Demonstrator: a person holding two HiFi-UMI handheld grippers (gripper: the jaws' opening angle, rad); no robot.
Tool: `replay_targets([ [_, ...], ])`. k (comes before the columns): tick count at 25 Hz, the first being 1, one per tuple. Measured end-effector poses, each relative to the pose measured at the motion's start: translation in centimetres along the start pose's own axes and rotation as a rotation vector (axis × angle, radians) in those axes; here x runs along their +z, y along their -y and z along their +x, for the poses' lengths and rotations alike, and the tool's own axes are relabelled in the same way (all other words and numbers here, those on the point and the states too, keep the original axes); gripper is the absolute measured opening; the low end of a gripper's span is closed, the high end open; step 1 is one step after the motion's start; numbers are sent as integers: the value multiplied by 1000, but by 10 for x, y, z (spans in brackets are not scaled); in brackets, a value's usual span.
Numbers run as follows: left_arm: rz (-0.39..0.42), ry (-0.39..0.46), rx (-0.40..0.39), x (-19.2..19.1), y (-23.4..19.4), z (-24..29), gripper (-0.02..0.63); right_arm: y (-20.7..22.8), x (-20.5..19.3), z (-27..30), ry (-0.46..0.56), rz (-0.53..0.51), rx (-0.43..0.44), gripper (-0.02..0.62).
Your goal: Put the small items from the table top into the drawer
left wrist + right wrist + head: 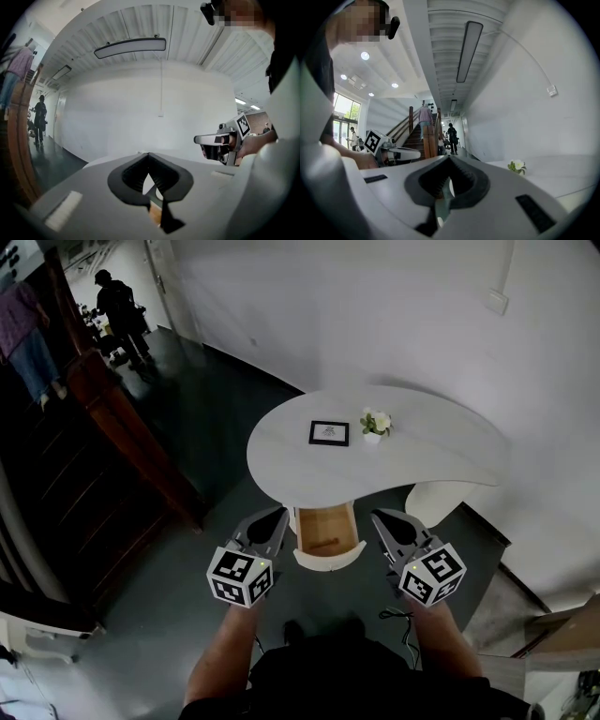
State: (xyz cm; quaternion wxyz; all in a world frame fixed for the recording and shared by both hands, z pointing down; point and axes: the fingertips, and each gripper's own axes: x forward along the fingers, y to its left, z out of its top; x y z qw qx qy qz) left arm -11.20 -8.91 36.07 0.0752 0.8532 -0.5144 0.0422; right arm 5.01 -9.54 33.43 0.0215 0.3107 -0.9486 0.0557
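A white kidney-shaped table [441, 451] carries a small black picture frame [329, 433] and a little white pot of flowers [375, 425]. Under its near edge a wooden drawer [330, 559] stands pulled out, and I see nothing inside it. My left gripper [279, 518] hangs just left of the drawer with its jaws shut and empty. My right gripper [381, 519] is just right of the drawer, also shut and empty. The flowers [516, 166] show in the right gripper view, off to the right of the jaws.
A dark wooden stair rail [131, 442] runs along the left. Two people [118, 307] stand far back at the upper left. A white stool or seat [433, 501] sits under the table's right end. A cable [398, 617] lies on the dark floor.
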Motion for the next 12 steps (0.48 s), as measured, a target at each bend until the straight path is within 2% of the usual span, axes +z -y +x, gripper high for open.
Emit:
replay_targets([
  [2,-21,26,-18,1,1,-2,11,2,-5,-1,-8,9,-6,11],
  [5,-11,50,-47,4,5,-1,11,4,-8,-1,-15,14,-13,11],
  [12,-8,6,-33,0,-1,1,11,1,-7,6,-10,16,-12,11],
])
